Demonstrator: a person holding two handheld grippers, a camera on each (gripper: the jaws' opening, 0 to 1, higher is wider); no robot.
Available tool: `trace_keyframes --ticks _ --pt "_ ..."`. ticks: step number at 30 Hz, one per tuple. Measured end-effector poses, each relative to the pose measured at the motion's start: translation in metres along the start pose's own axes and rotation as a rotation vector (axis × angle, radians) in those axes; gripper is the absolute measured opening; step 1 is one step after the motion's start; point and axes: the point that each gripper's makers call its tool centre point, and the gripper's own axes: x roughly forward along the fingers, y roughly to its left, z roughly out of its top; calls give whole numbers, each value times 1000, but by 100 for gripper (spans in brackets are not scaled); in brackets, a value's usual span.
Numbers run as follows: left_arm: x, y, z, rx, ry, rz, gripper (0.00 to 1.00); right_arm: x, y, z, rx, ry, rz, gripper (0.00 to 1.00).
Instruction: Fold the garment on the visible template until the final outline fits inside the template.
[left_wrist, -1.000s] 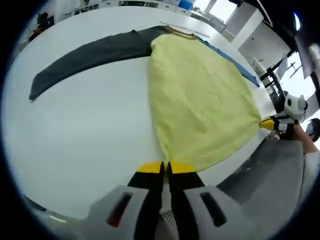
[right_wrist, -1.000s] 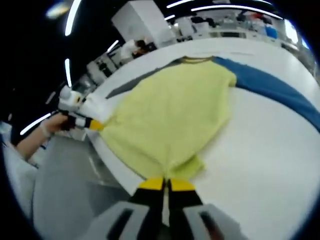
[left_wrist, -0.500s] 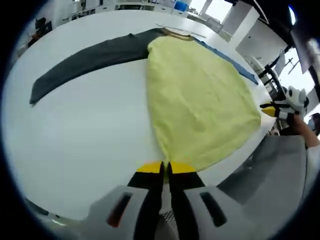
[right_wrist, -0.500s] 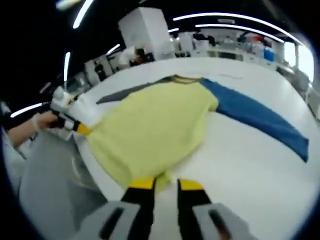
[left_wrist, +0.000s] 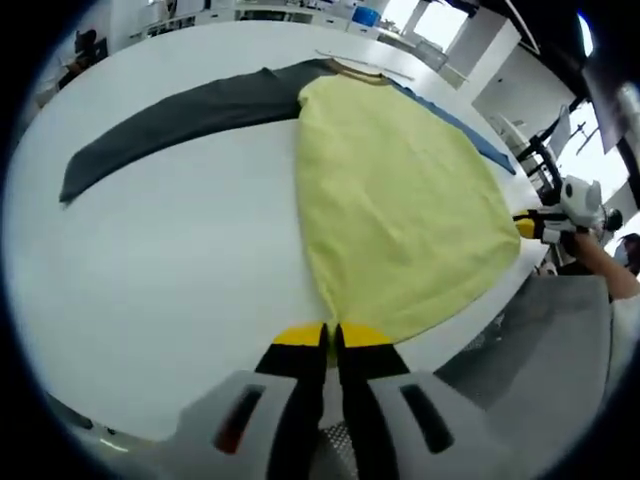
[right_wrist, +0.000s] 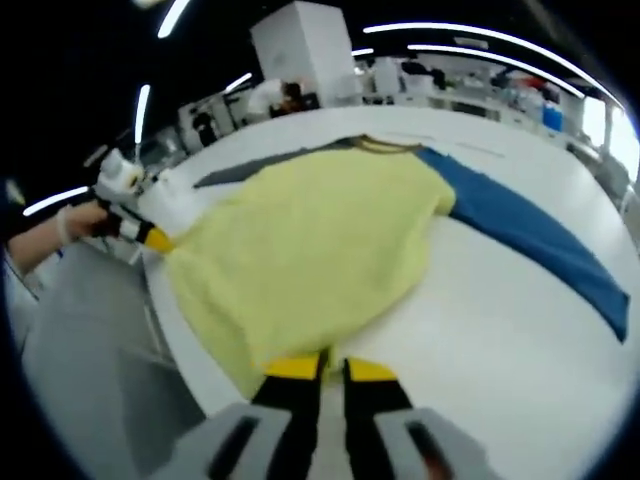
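While the garment (left_wrist: 400, 210) lies spread flat on the white tabletop (left_wrist: 170, 260), you hold its yellow hem at two corners near the tabletop's edge. Your left hand-held gripper (left_wrist: 331, 335) has its jaws pressed together on the hem, pinching the cloth. Your right hand-held gripper (right_wrist: 332, 368) sits at the other hem corner with a narrow gap between its jaws; whether it grips the cloth is unclear. One dark grey sleeve (left_wrist: 180, 115) and one blue sleeve (right_wrist: 530, 235) stretch out sideways.

Bare white table (left_wrist: 170, 260) open from 8 to 11 o'clock of the left claw (left_wrist: 331, 338), yellow garment (left_wrist: 400, 210) covering 12 to 2, dark sleeve (left_wrist: 170, 115) across 11, right claw (left_wrist: 527, 226) at 3.
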Motion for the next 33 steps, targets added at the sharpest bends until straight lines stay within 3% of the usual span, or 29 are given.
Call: trace_keyframes --ticks 2,4,5,7,20,33 --pt "0 0 0 -3 -3 -1 1 -4 8 -1 7 -5 0 0" --pt "0 1 0 -9 -6 -3 1 1 -2 -2 8 -8 -4 0" --pt "0 1 0 -10 -7 -4 1 -6 6 -2 15 -10 -13 0" --pt "1 1 0 -12 -10 -4 1 -4 -3 -3 25 -11 -19 0" --pt "1 1 0 -17 -22 2 2 -37 -15 -22 136 -42 -68 0" --pt "-1 -3 -2 6 -7 -1 2 -51 0 -39 197 -65 -98 0"
